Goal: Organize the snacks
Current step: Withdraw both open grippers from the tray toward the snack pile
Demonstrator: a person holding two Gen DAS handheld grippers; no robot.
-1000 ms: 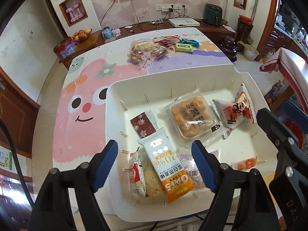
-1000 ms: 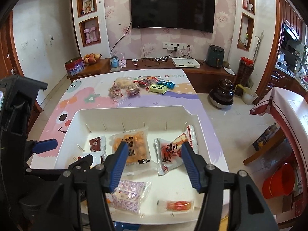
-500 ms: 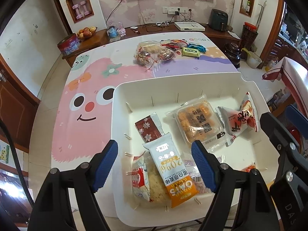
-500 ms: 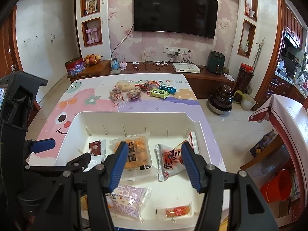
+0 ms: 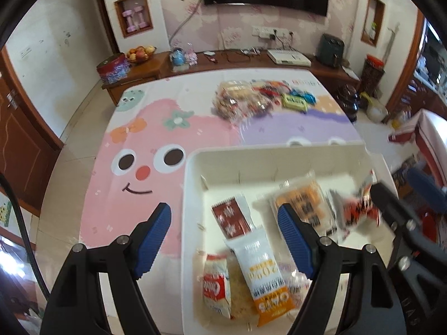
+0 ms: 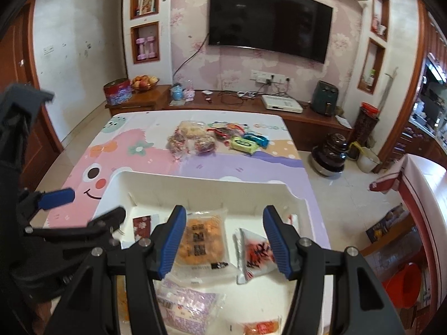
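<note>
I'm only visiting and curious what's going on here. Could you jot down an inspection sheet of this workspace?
Surface: table under a cartoon-print cloth.
Job's things: white tray holding wrapped snacks, including an orange cracker pack; snack pile loose at the far end.
Clutter: nothing seen on the table beyond the snacks.
Claws: left claw and right claw open, empty, above the tray.
Cables: wires on the sideboard.
Surroundings: wall television, fruit bowl.
</note>
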